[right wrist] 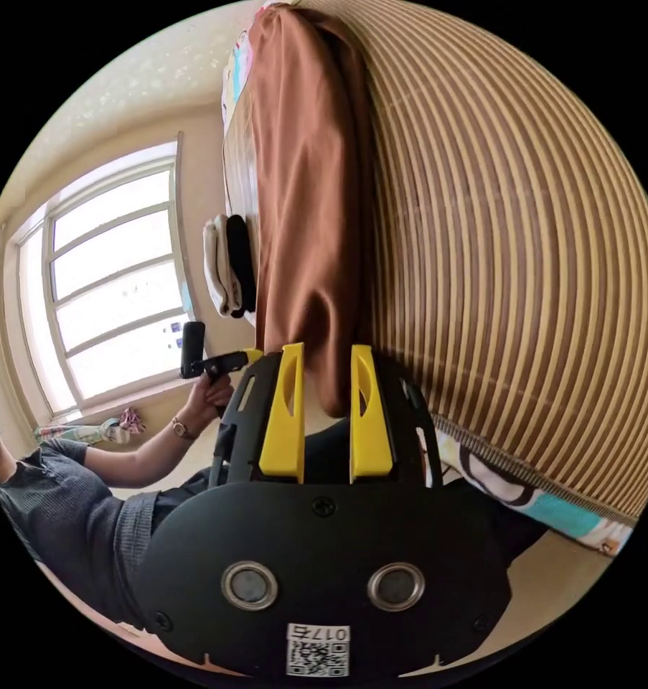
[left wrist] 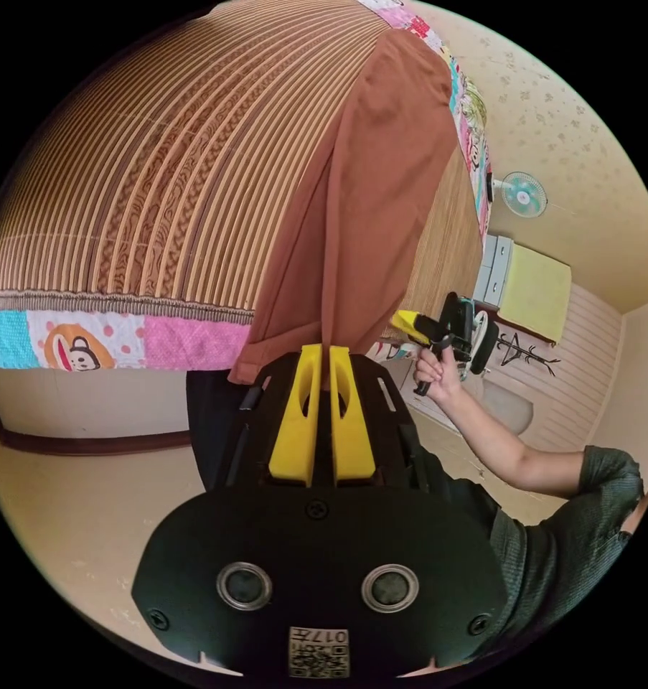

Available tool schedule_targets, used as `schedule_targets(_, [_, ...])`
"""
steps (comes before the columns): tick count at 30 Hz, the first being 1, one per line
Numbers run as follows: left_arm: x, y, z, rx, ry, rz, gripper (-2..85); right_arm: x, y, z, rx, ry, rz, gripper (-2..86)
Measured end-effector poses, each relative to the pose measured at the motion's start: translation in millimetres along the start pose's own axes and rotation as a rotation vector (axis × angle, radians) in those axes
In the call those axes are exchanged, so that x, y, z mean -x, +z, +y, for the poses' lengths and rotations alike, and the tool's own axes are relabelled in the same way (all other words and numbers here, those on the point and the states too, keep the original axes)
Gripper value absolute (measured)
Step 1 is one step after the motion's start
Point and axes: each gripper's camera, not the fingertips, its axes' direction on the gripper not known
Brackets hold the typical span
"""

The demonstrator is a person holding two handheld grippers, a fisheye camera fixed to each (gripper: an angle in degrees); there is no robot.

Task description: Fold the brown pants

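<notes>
Brown pants (left wrist: 367, 208) lay on the striped mat (left wrist: 158, 179), left gripper (left wrist: 323, 352) pinched shut on hem, right gripper (right wrist: 324, 355) wide open w/ cloth between jaws; prob. close it first, then lift both corners evenly.

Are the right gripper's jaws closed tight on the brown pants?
No, in the right gripper view the right gripper has its jaws standing apart, with the brown pants edge hanging loosely in the gap between them.

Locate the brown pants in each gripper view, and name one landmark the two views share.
Left gripper view: brown pants run from top centre down to the shut left tongs.
Right gripper view: the pants hang from top centre down between the open right tongs.
Shared landmark: the striped bamboo mat beneath them.
</notes>
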Motion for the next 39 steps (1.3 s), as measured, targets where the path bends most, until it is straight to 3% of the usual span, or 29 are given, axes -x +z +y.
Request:
schedule_targets(9, [-52, -9, -13, 0.13, 0.105, -0.145, 0.1, 15, 1, -6, 0.044, 0.039, 0.111, 2.8])
schedule_targets(12, [-72, -35, -4, 0.108, 0.268, -0.034, 0.2, 27, -19, 0, 0.006, -0.067, -0.134, 1.6])
schedule_targets(14, [-71, -53, 1, 0.09, 0.314, 0.039, 0.3, 31, -42, 17, -0.069, -0.212, -0.409, 1.3])
schedule_targets(16, [-54, -60, 2, 0.073, 0.273, 0.017, 0.5, 20, -50, 26, -0.081, -0.218, -0.454, 1.2])
schedule_targets(18, [-34, -49, -1, 0.085, 0.208, 0.0, 0.8, 10, -45, 29, -0.031, -0.155, -0.144, 1.2])
schedule_targets(20, [-16, -32, -6, 0.097, 0.114, -0.065, 1.3, -18, -19, 18, 0.151, 0.073, 0.226, 1.5])
schedule_targets(21, [-9, -24, -11, 0.106, 0.079, -0.104, 1.9, -21, -16, 16, 0.171, 0.106, 0.284, 1.6])
schedule_targets(27, [-7, -64, -44, -0.157, -0.041, -0.044, 8.8, 10, -59, -28, -0.068, -0.004, 0.16, 7.3])
schedule_targets(30, [-9, -53, -74, -0.064, -0.03, -0.043, 9.3, 21, -62, -68, -0.102, -0.018, 0.128, 8.3])
schedule_targets(33, [-25, -20, -89, 0.083, 0.08, -0.123, 9.0, 22, -47, -97, -0.059, 0.015, 0.18, 8.4])
schedule_targets(36, [-44, 18, -86, 0.221, 0.172, -0.235, 7.1, 18, -29, -101, -0.009, 0.033, 0.11, 7.1])
schedule_targets(39, [-59, 28, -74, 0.207, 0.204, -0.245, 2.9, 15, -9, -88, 0.069, 0.058, 0.155, 4.1])
